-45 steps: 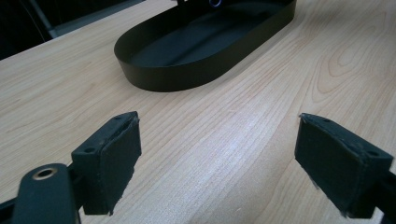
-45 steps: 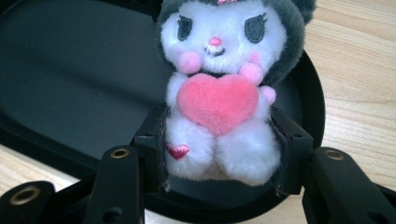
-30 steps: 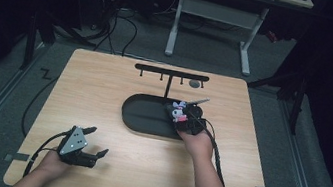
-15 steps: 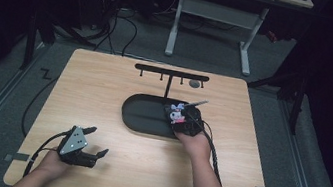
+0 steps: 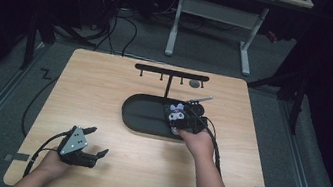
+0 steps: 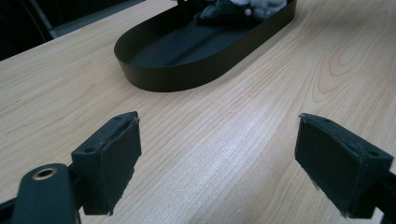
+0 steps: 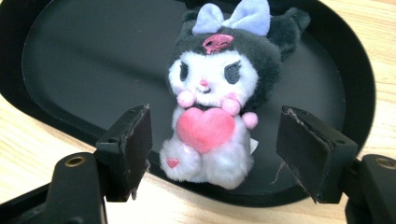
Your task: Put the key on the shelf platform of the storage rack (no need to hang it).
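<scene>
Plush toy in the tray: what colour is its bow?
Pale lilac-blue; the plush toy's bow shows best in the right gripper view.

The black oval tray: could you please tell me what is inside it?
A small plush toy lies at one end of the black oval tray, between the right claw's open jaws. The floor under the toy is covered.

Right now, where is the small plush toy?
The plush toy lies in the black oval tray, at its right end in the high view, between the open jaws of the right gripper, which have just been opening.
</scene>
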